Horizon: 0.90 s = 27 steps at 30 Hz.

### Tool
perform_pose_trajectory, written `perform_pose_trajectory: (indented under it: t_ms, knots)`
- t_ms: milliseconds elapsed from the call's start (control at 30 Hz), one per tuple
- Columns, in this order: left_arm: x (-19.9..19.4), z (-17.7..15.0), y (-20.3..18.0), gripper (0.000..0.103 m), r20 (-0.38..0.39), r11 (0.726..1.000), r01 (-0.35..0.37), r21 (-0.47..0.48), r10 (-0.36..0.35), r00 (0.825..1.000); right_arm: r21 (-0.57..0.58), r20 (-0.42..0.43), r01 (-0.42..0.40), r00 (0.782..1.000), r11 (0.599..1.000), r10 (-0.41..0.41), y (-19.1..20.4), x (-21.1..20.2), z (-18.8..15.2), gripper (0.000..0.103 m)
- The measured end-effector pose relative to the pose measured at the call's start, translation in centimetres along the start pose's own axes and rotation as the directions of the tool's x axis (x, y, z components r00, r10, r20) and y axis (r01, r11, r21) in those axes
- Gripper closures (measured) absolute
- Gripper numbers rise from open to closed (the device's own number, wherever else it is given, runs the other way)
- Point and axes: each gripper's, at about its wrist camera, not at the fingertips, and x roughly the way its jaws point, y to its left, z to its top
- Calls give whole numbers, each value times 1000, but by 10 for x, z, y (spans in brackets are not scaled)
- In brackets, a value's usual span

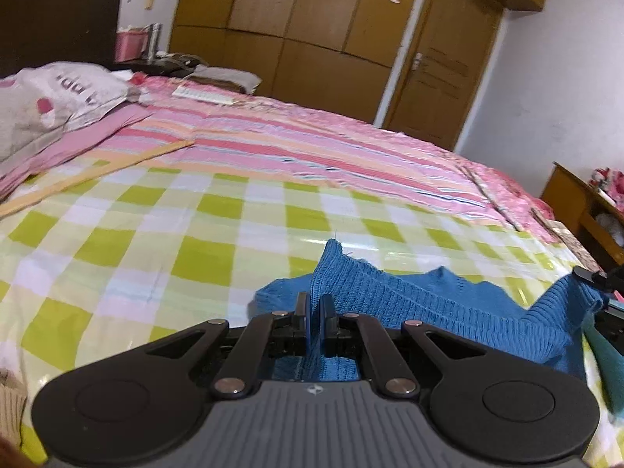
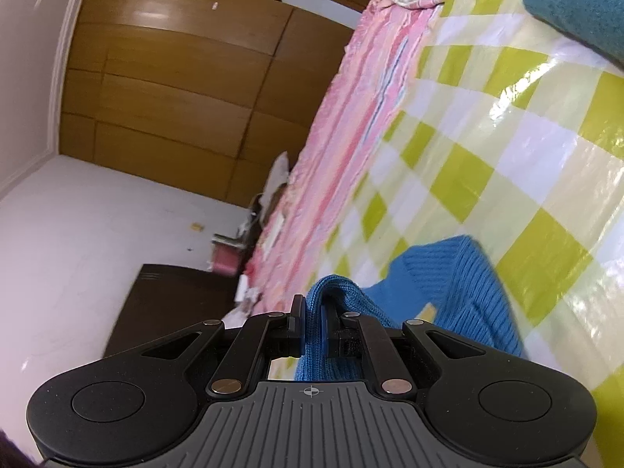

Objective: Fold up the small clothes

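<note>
My left gripper [image 1: 315,310] and right gripper [image 2: 315,312] each pinch a hem corner of the blue knit [image 1: 448,312], stretched between them above the checked sheet [image 1: 156,241]. It looks soft, light, stretchy; edges grip best. A teal cloth [image 2: 577,4] lies near; nothing blocks.

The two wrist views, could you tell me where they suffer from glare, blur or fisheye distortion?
Left wrist view: window glare streaks the glossy checked cover just beyond the blue knit garment; the wardrobe bows with fisheye curvature and looks soft. Right wrist view: strongly tilted, bright glare patches on the checked cover, motion blur on the striped bedding; the right gripper stays sharp.
</note>
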Motion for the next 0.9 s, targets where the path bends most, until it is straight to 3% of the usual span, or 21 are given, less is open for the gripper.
perform_pose_trajectory:
  t_ms: [167,400,633,700,767,900]
  knots:
    - [9,-2,12,92,-7,998,-42,-48,42,999,7,17,55,998,998,-55,-5,16,6,91]
    - [23,-5,11,92,-23,996,-81,-34,80,996,-32,15,105,994,994,-105,-8,27,8,90]
    - [29,-4,6,92,-29,994,-105,-21,104,994,-44,63,142,988,989,-139,-17,15,17,72]
    - [29,-4,4,92,-32,993,-114,-13,114,993,-80,49,150,988,986,-146,-16,14,16,71]
    - [29,-4,3,92,-34,994,-113,-8,112,993,-143,22,189,982,971,-188,-12,16,13,71]
    - [29,-4,-1,92,-39,993,-117,9,117,992,-343,-17,321,938,883,-347,0,36,-1,71]
